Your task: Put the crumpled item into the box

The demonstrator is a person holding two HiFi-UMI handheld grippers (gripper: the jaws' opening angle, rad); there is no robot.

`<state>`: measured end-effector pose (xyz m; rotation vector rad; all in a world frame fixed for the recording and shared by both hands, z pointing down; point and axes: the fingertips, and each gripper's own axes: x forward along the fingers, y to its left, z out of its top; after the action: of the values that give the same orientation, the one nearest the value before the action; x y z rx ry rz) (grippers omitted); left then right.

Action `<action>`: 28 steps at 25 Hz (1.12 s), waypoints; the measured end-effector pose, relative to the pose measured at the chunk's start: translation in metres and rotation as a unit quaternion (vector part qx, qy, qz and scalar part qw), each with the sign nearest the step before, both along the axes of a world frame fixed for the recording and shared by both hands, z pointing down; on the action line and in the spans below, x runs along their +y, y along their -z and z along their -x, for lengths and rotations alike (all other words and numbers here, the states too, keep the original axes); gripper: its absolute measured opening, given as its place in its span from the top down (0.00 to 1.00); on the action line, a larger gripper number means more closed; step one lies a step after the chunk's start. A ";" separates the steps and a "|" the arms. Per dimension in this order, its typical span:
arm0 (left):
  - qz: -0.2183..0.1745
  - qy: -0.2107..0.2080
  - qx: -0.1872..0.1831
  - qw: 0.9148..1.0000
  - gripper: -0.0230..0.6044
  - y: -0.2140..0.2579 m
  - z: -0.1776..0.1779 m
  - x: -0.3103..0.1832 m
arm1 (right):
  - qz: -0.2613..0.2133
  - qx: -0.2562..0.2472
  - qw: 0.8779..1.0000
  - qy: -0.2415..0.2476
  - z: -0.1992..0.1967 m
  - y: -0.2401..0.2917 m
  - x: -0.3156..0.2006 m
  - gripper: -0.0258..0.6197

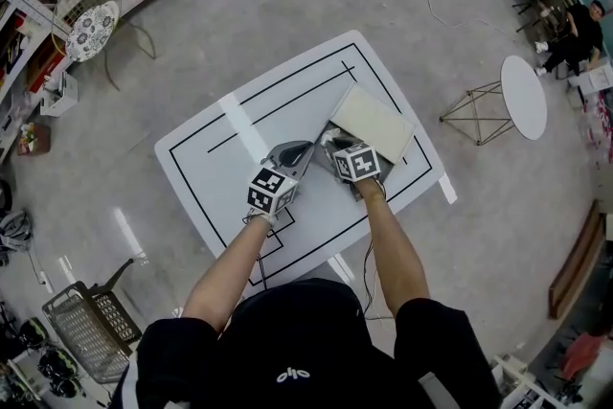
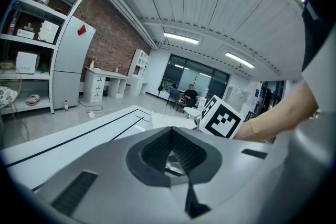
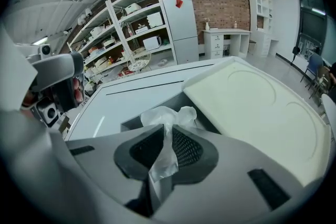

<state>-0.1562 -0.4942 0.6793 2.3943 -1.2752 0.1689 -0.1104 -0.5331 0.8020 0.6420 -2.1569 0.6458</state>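
Clearly the carrying step was in hand: the right gripper (image 3: 167,134) had its jaws pressed together on the crumpled item (image 3: 169,114), a piece of thin clear film whose bunched end stood out above the pads. The item was in those jaws, just beside the near edge of the box (image 3: 252,107), and not inside it. The box showed a broad cream face turned upward, with a grey wall under its edge; where its opening was, I could not tell from these views. The left gripper (image 2: 170,140) had its jaws together as well. I saw nothing clearly held there, only a small pale glint low between the pads that I could not name. In the head view both grippers were side by side at the box's near corner, over the white table (image 1: 206,163). As I judge it, the next move calls for bringing the film over the opening, lowering it in, and only then parting the right jaws; such light film may cling to a pad, so the release needs care
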 end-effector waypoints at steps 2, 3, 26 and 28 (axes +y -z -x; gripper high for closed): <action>0.000 0.000 0.000 1.000 0.95 0.000 0.000 0.000 | 0.000 0.000 1.000 -0.005 -0.001 0.001 -0.001 0.90; 0.001 0.000 0.000 1.000 0.95 0.000 0.001 0.001 | 0.001 -0.001 1.000 -0.008 -0.001 0.002 -0.002 0.89; -0.063 0.006 -0.012 0.998 0.95 0.066 0.008 0.042 | -0.144 -0.096 0.983 -0.058 -0.028 0.143 0.051 0.82; -0.073 0.004 -0.015 0.997 0.95 0.075 0.007 0.050 | -0.161 -0.106 0.979 -0.065 -0.035 0.159 0.063 0.85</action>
<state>-0.1628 -0.4441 0.6041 2.5176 -1.3537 0.1117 -0.0756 -0.4704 0.6430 0.9285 -2.4616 0.4511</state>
